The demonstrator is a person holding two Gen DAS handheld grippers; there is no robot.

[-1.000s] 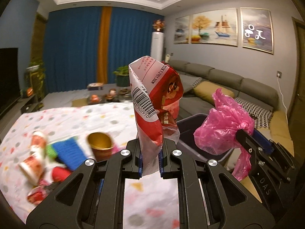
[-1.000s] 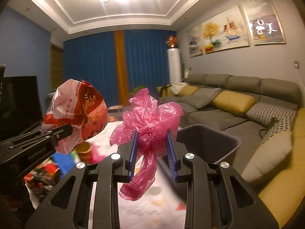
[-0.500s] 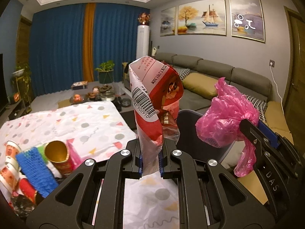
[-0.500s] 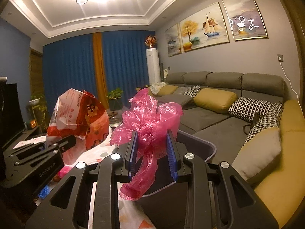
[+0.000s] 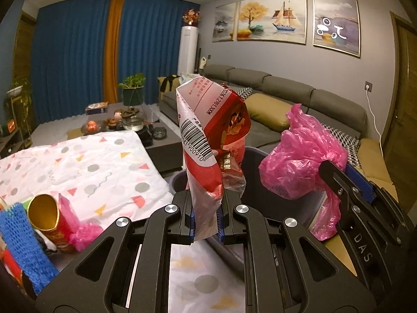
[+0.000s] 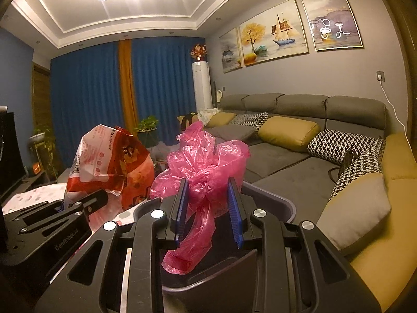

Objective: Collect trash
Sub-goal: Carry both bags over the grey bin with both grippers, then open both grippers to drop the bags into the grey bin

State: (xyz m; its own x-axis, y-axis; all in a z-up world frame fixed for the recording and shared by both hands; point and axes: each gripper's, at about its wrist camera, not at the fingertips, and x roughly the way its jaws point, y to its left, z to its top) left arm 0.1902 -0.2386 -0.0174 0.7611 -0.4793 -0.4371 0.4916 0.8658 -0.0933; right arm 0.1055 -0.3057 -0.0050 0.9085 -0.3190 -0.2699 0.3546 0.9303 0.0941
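Note:
My left gripper (image 5: 206, 216) is shut on a red and white snack bag (image 5: 208, 140) with a barcode, held upright over the near rim of a dark grey bin (image 5: 254, 180). My right gripper (image 6: 208, 208) is shut on a crumpled pink plastic bag (image 6: 206, 167) and holds it above the bin's opening (image 6: 271, 203). The pink bag also shows in the left wrist view (image 5: 299, 161), to the right of the snack bag. The snack bag shows in the right wrist view (image 6: 114, 161), left of the pink bag.
A table with a patterned white cloth (image 5: 86, 167) lies to the left. On its near left corner lie a gold-lined red can (image 5: 49, 216), a blue net (image 5: 23, 242) and other wrappers. A grey sofa (image 6: 299, 135) with cushions stands behind the bin.
Both grippers have moved right from over the table to over the bin, each still holding its bag. The trash pile has slid to the left edge of view.

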